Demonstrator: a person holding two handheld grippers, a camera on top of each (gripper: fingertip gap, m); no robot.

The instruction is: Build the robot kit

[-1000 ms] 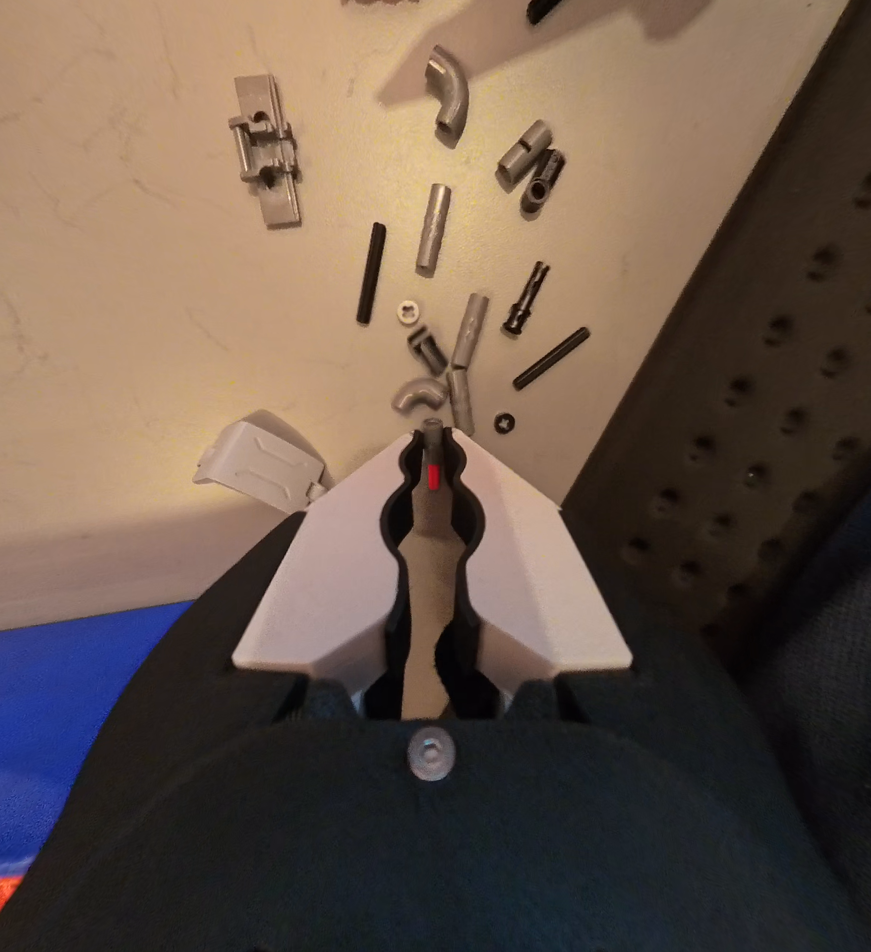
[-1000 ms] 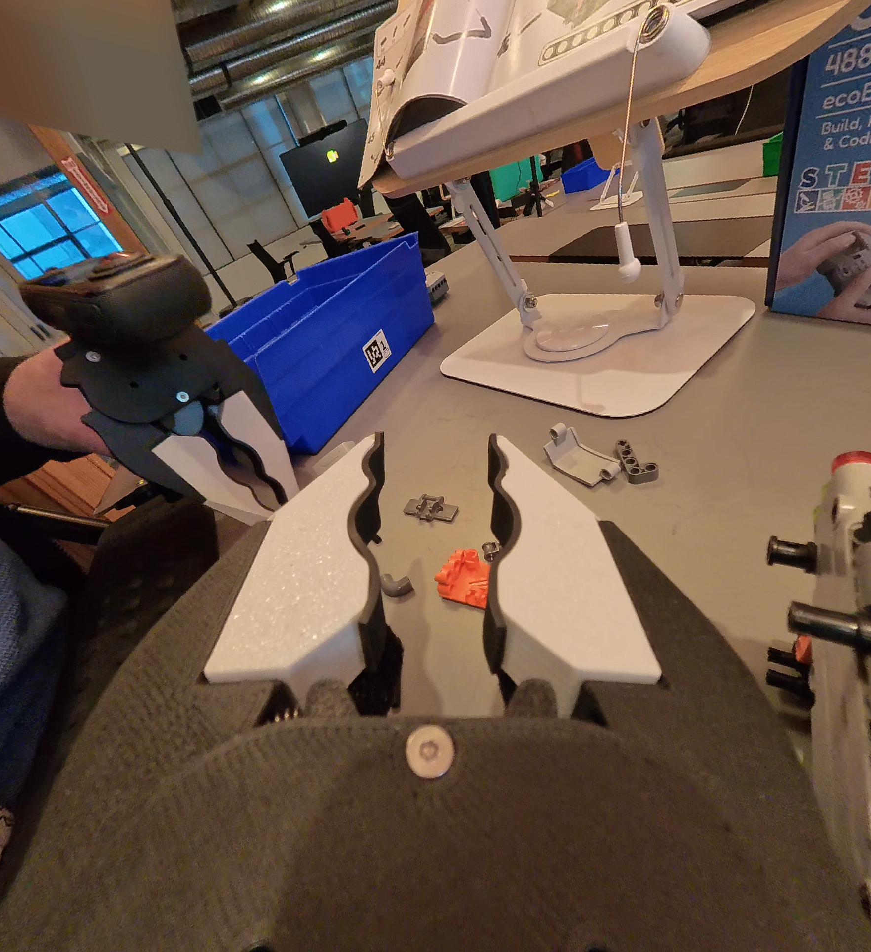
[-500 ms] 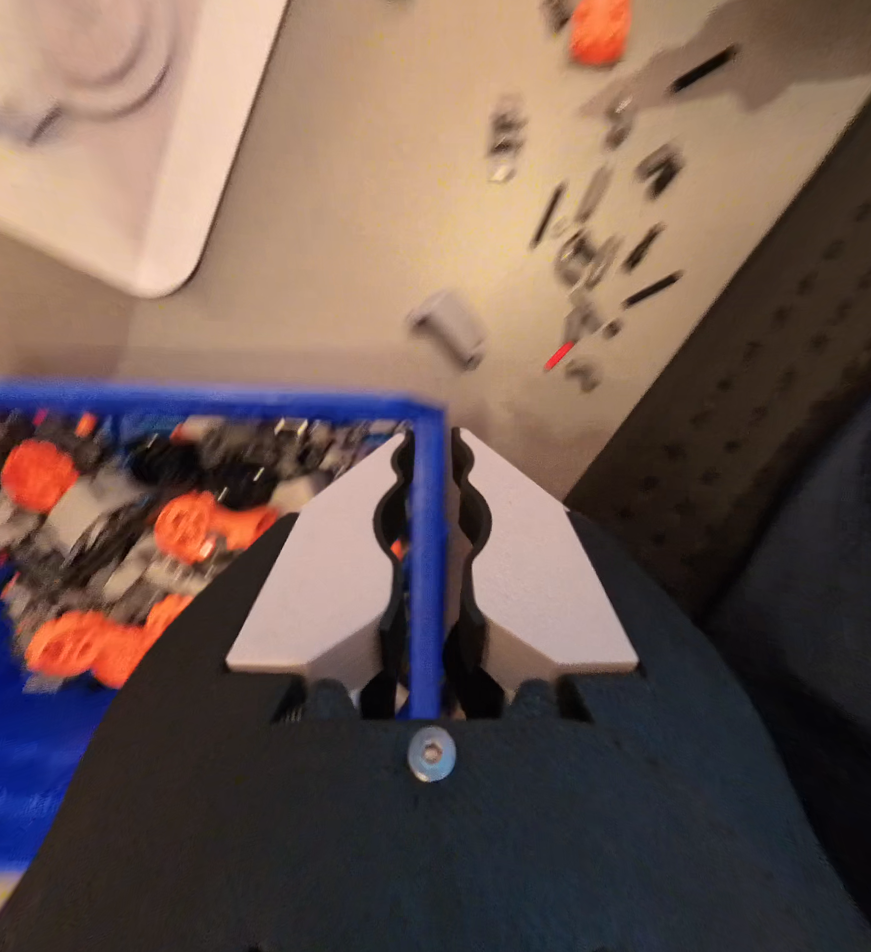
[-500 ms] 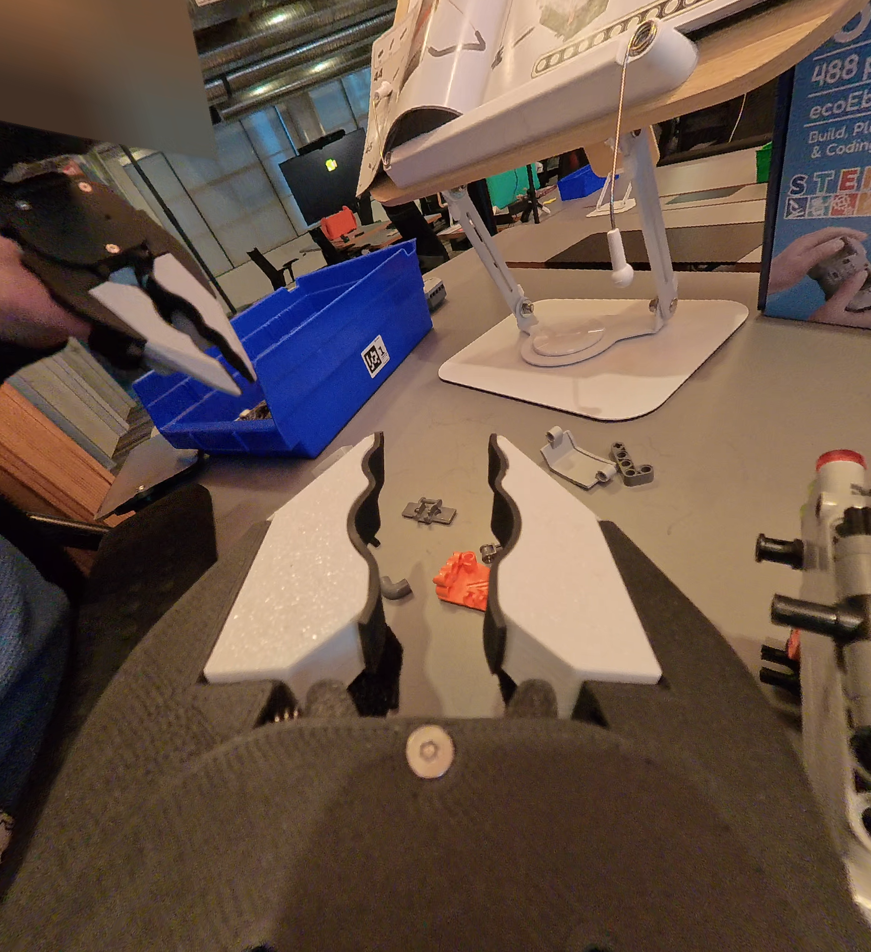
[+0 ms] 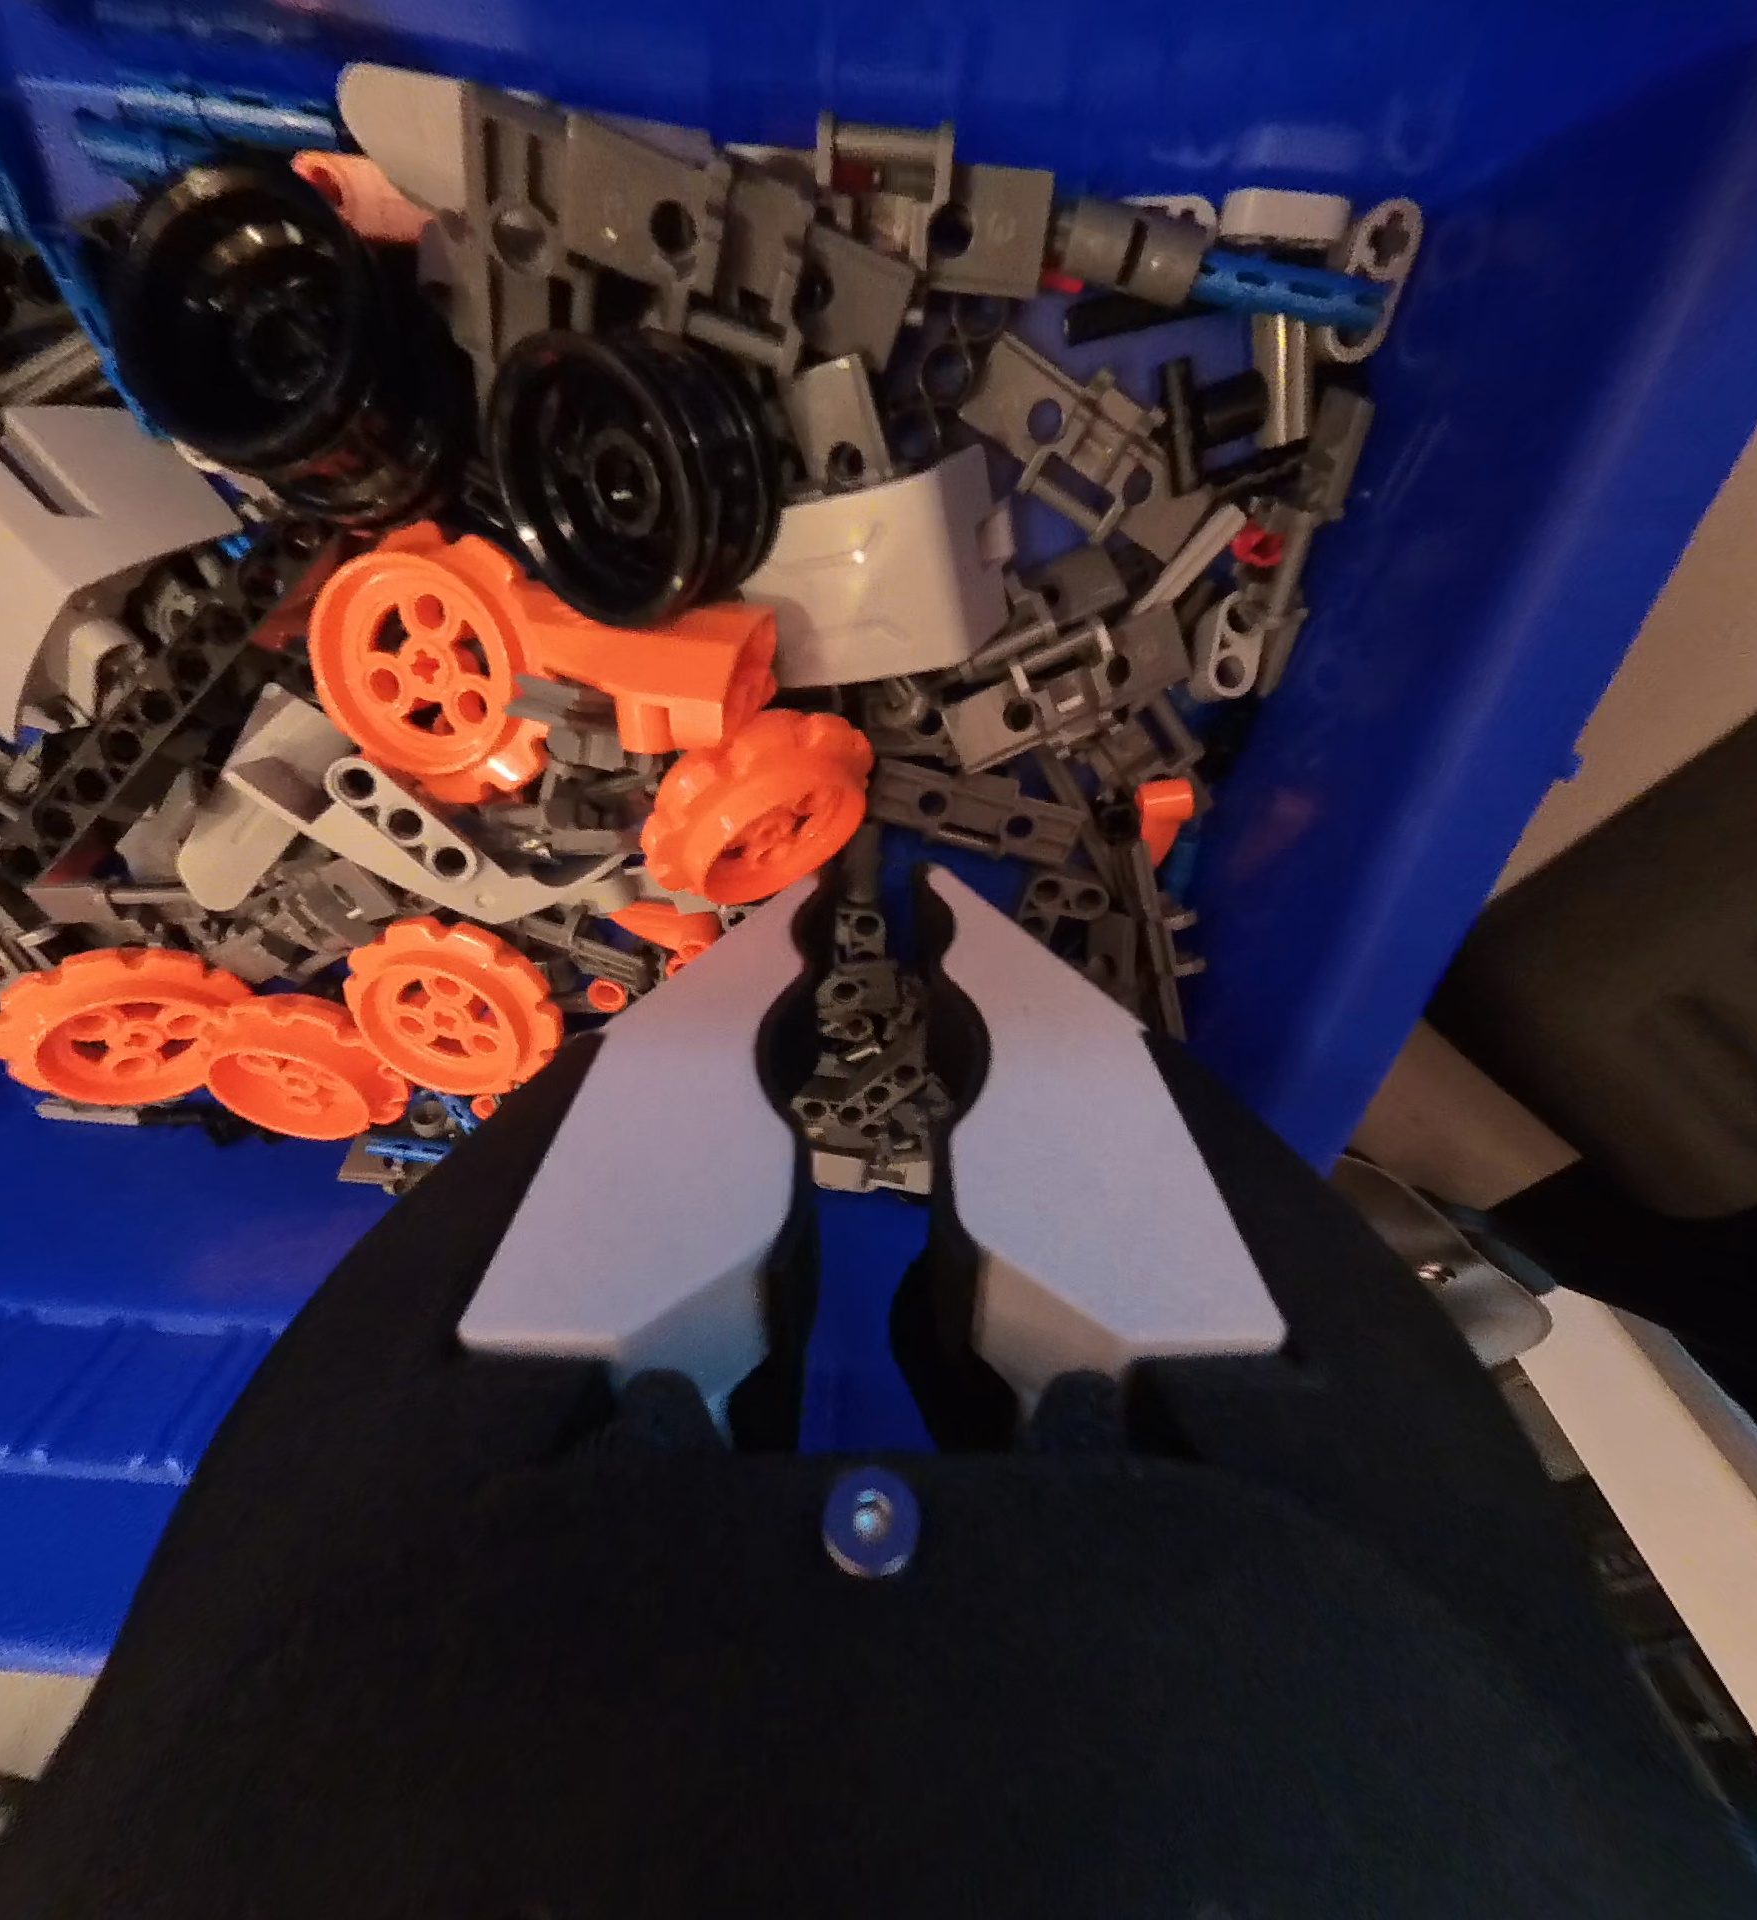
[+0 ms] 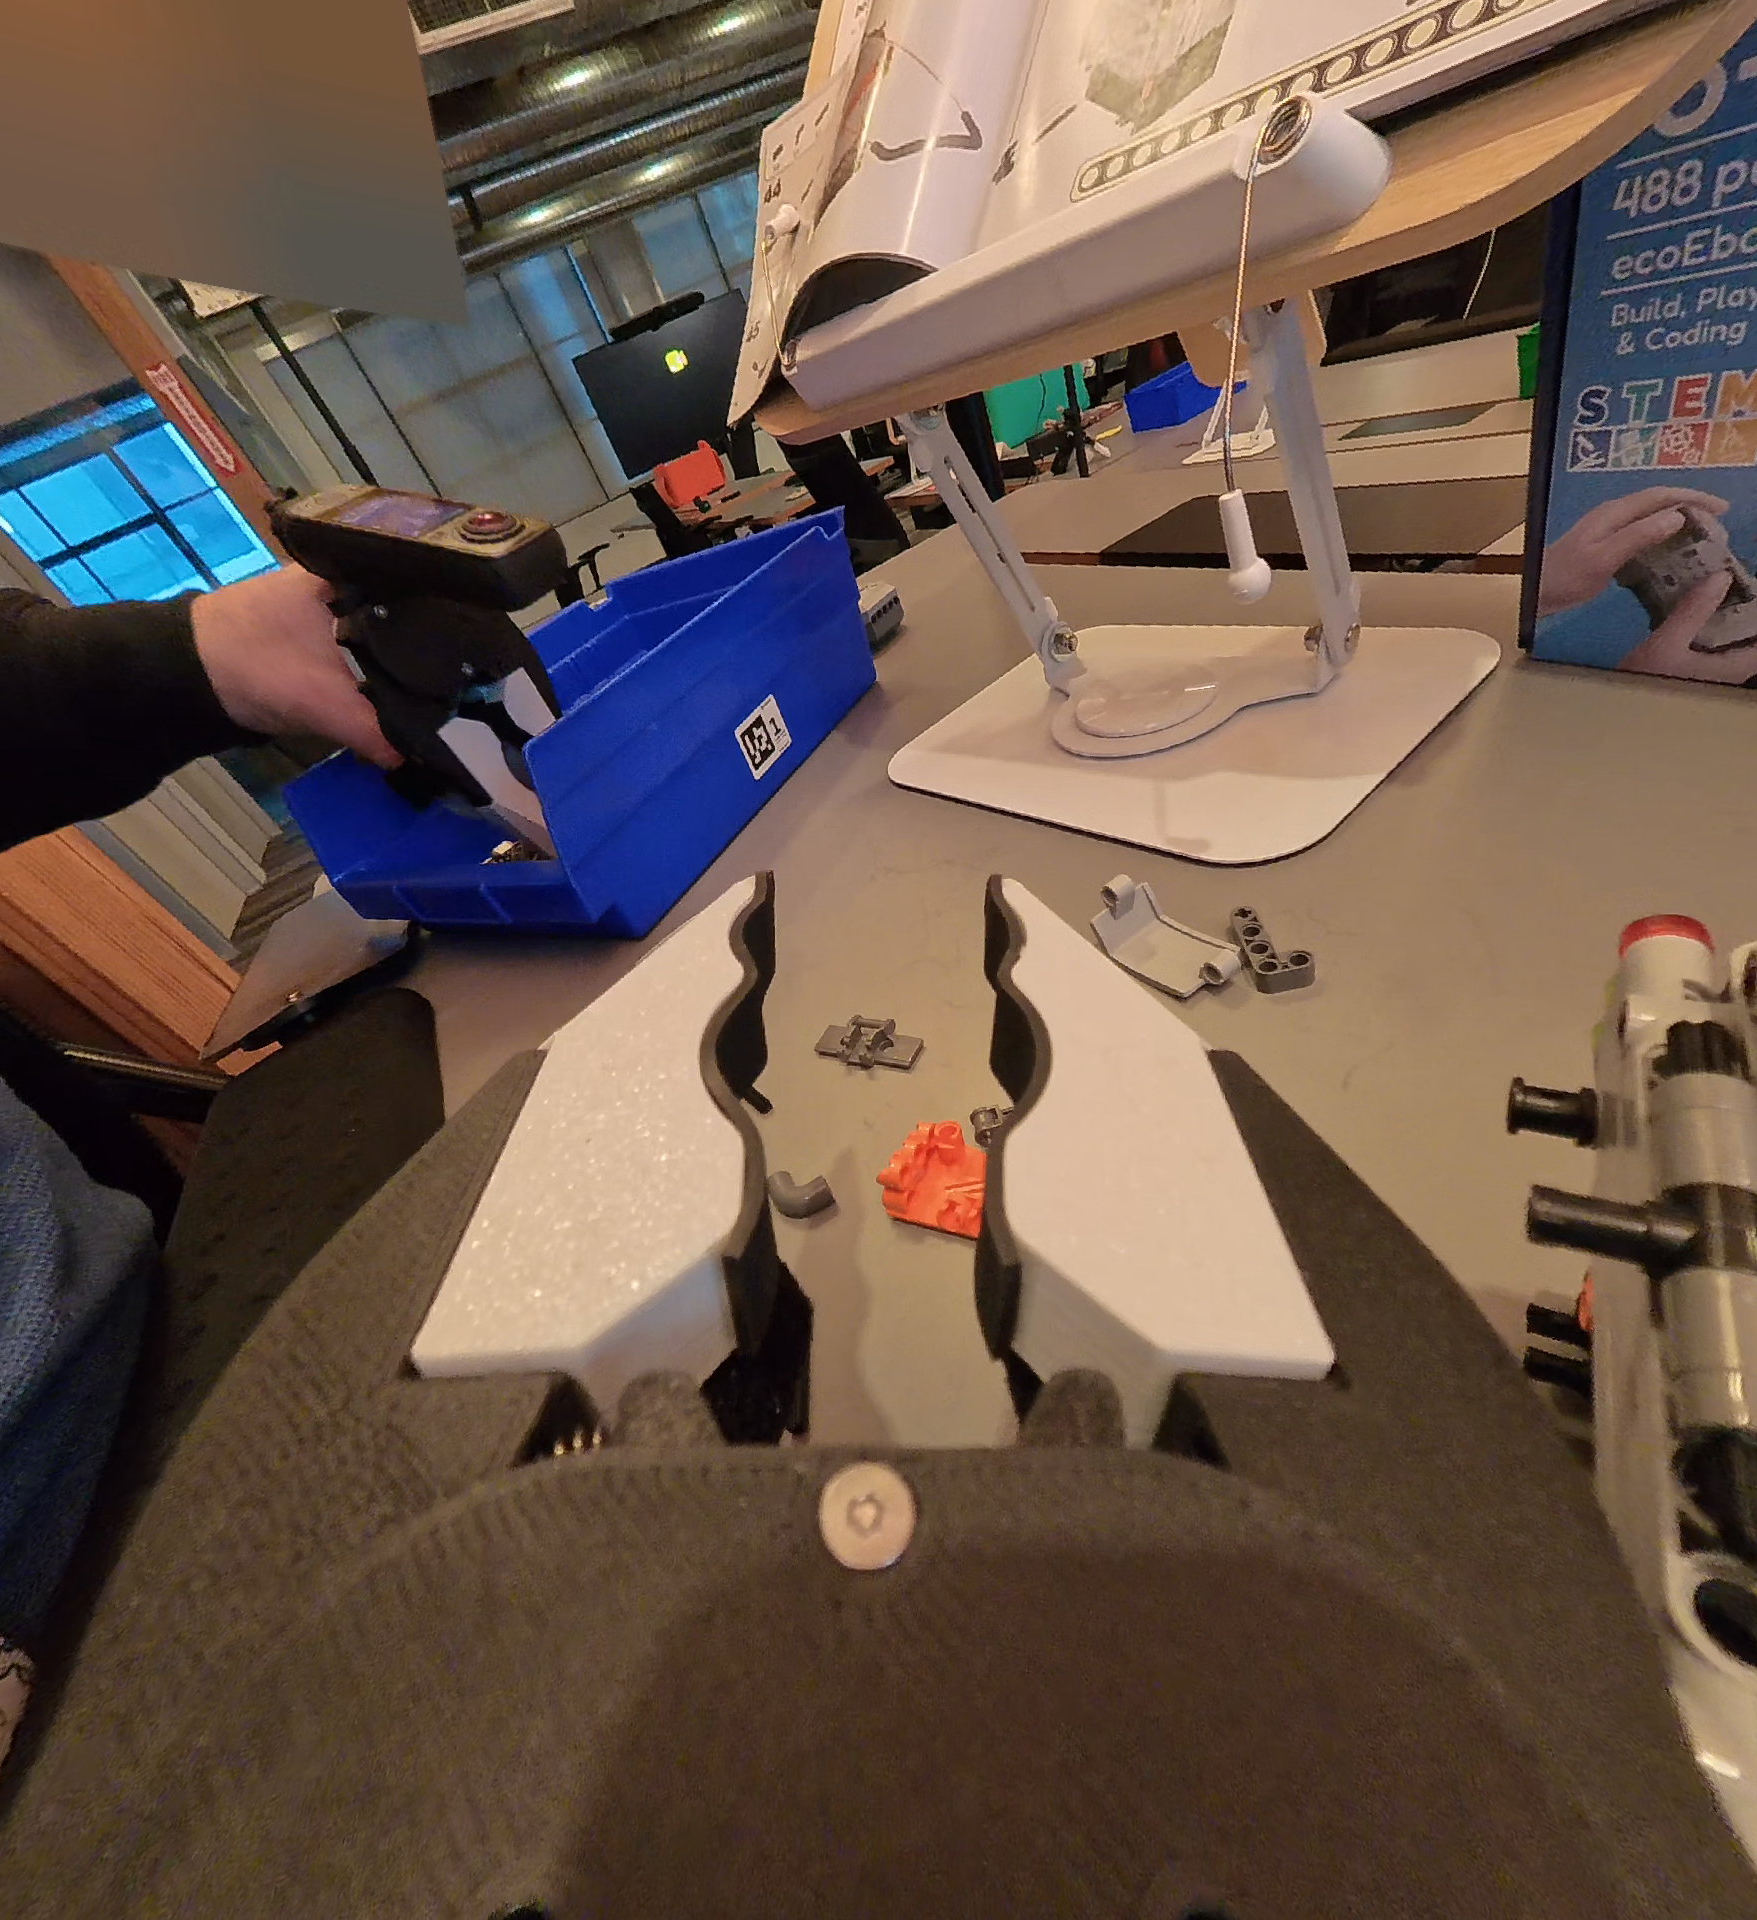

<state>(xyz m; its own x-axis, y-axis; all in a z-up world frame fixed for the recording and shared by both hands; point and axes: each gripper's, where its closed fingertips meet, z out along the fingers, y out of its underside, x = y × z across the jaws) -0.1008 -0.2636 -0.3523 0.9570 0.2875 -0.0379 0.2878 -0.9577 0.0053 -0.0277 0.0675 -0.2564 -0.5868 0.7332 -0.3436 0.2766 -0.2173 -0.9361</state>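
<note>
The left gripper [image 5: 872,899] hangs slightly parted and empty over the blue bin [image 5: 1393,665] of building parts. The right gripper [image 6: 879,899] gapes wide, empty, above an orange piece [image 6: 931,1179].

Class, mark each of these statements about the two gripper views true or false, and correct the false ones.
1. The left gripper is over the blue bin of building parts. True.
2. The right gripper has its jaws shut on the orange piece. False: its jaws are open, and the piece lies on the table.
3. Orange wheels lie in the bin. True.
4. The white book stand sits inside the bin. False: it stands on the table beside it.
</note>
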